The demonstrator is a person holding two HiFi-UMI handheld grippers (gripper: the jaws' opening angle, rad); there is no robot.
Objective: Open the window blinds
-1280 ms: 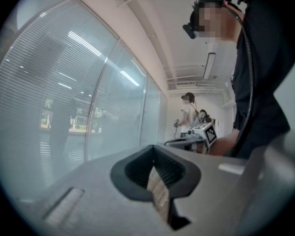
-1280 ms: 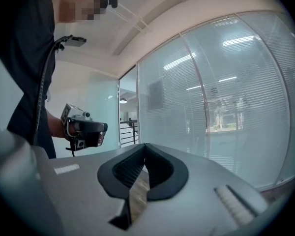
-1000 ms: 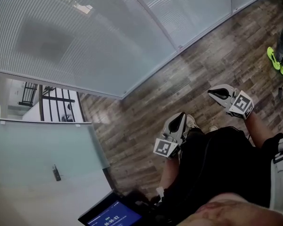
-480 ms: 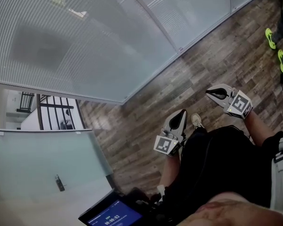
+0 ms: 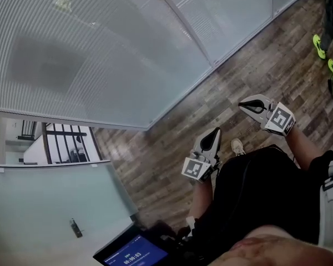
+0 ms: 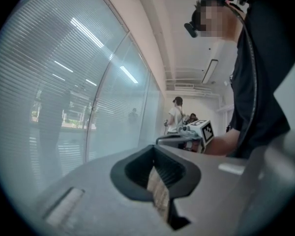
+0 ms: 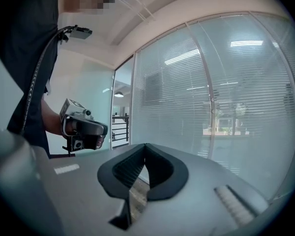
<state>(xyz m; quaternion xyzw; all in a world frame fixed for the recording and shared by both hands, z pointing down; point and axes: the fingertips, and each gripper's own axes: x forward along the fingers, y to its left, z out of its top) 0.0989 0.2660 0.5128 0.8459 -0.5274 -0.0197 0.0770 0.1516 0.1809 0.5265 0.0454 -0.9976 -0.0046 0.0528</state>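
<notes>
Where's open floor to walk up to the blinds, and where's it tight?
Bare wood floor runs along the foot of the blinds, ahead of the left hand-held gripper. More lies free upper right, up to the yellow-green shoes. Crowded lower left, between the frosted panel and the screen.

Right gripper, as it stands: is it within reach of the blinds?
Probably not yet. The right gripper, jaws shut and empty, hangs over bare wood floor, short of the blinds. Nothing stands between them, but the slats look to sit behind glass, so direct contact seems doubtful.
</notes>
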